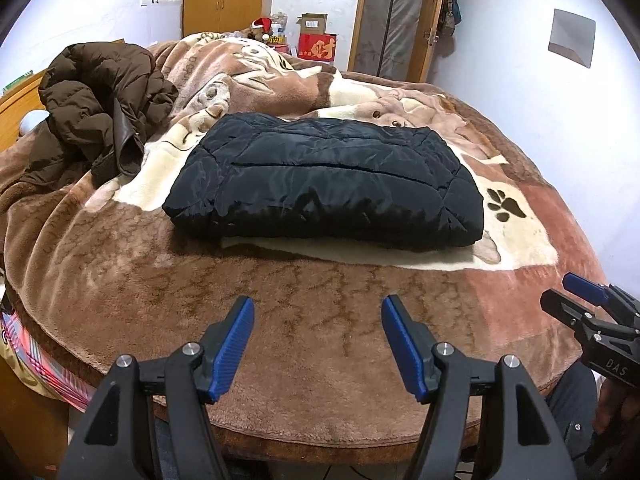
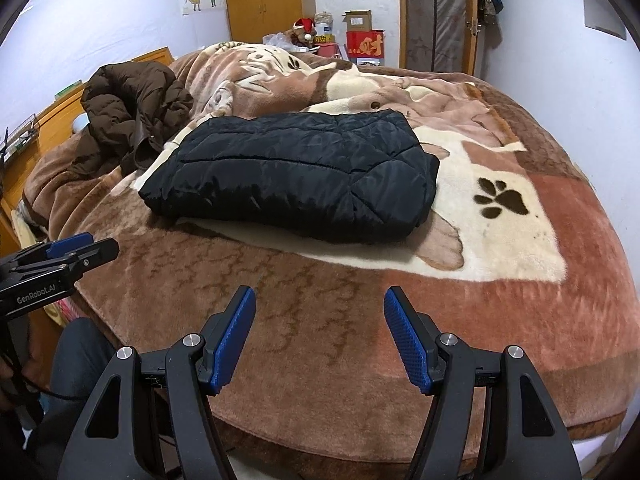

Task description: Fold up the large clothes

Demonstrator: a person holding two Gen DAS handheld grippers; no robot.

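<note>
Left wrist view is mostly bed [image 1: 320, 360], covered in a plush brown and cream blanket [image 1: 120, 260] with a dark paw print [image 2: 502, 198] on a cream patch off to the right. Next biggest thing is the black puffer jacket [image 1: 324, 184], folded into a neat rectangle and lying flat in the middle of the blanket, just left of that paw print. Behind it to the left there's a brown coat [image 1: 100, 100] dumped in a crumpled heap, not folded at all, sitting apart from the black one. Way at the back near the door I can see a red box [image 1: 318, 46] with a gold character on it. Now my tools: my left hand-held gripper [image 1: 318, 344] is released, blue pads spread wide, holding nothing, hovering over the near edge of the bed well short of the jacket. My right hand-held gripper [image 2: 320, 340] is the same deal, fingers apart and empty, over the bed's near edge beside the left one.
</note>
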